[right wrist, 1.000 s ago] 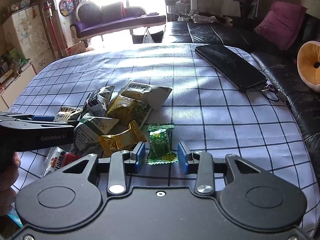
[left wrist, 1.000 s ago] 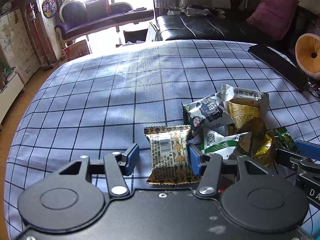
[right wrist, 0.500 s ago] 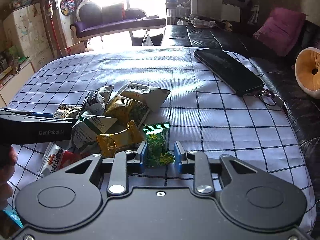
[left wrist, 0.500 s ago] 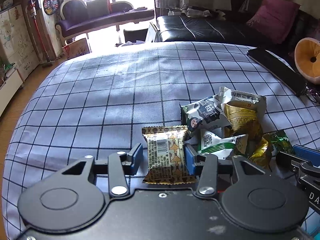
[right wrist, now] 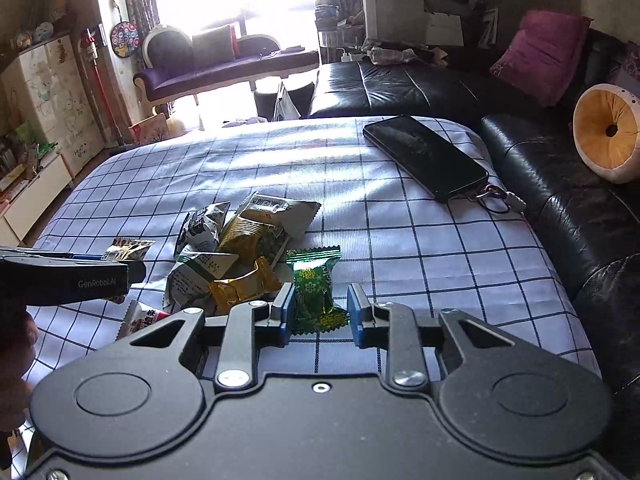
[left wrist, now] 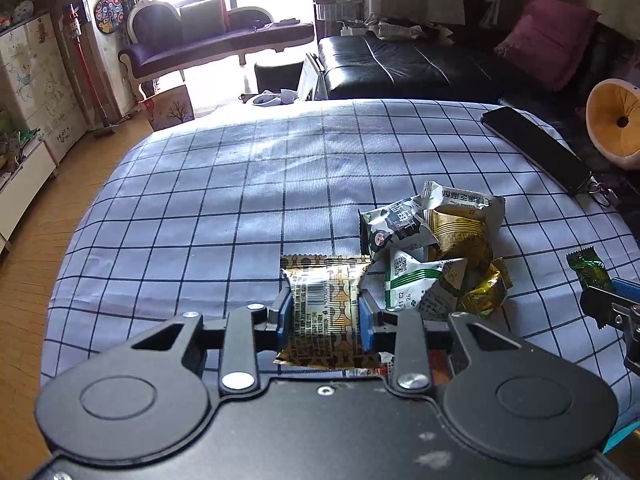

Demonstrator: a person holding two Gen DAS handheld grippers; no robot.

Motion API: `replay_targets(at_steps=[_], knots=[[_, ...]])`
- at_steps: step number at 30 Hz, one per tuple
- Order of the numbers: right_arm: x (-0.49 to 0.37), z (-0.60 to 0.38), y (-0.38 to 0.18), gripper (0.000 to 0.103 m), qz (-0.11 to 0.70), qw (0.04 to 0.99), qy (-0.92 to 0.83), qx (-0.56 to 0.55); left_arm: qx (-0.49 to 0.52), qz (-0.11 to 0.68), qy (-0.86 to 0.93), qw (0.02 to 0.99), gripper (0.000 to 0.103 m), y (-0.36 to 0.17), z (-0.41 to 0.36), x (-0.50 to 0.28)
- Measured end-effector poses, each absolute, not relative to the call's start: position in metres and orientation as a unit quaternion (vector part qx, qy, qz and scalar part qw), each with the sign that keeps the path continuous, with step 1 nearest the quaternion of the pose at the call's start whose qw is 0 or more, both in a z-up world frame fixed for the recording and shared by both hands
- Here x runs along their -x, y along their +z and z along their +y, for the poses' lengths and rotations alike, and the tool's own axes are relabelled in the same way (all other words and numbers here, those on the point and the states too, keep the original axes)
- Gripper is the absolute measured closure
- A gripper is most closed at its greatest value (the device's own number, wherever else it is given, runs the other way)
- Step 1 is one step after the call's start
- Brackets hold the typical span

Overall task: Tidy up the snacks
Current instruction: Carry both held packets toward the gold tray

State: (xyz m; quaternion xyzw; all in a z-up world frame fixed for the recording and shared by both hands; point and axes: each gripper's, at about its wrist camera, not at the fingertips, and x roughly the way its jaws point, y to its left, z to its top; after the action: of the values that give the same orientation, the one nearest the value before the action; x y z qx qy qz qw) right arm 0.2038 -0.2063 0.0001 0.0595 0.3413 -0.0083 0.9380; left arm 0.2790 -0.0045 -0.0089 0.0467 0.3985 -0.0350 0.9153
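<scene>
Down at the 6 o'clock edge of the left wrist view, my left claw (left wrist: 326, 312) is clamped on the gold-brown snack packet (left wrist: 320, 276), both blue pads pressed into its sides, barcode face up. The packet's far end pokes out toward 12 o'clock over the checked worktop (left wrist: 200, 208).

Over at about 2 o'clock from that claw sits the loose snack pile (left wrist: 436, 248): a black-and-white pouch, a white-and-green one and a couple of gold wrappers, all overlapping.

On the right wrist view, my right claw (right wrist: 322, 308) is pinching the green candy (right wrist: 312, 284), which stands upright between the pads, just beside the pile at its 9 o'clock. A black phone (right wrist: 424, 156) lies flat at roughly 1 o'clock, well apart from the snacks, near the worktop's far edge.
</scene>
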Motion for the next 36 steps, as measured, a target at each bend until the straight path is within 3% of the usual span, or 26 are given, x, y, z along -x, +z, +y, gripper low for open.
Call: replay_targets(at_steps=[19,36], knots=[[-0.121,-0.213,0.023,0.066,0.343,0.933,0.011,-0.106,-0.079,0.368,-0.077,0.923,0.069,0.044,-0.009,-0.139],[-0.060,-0.201,0.018,0.066,0.352,0.930,0.032,-0.098,-0.083,0.396,-0.111,0.908,0.069,0.028,-0.018,-0.061]])
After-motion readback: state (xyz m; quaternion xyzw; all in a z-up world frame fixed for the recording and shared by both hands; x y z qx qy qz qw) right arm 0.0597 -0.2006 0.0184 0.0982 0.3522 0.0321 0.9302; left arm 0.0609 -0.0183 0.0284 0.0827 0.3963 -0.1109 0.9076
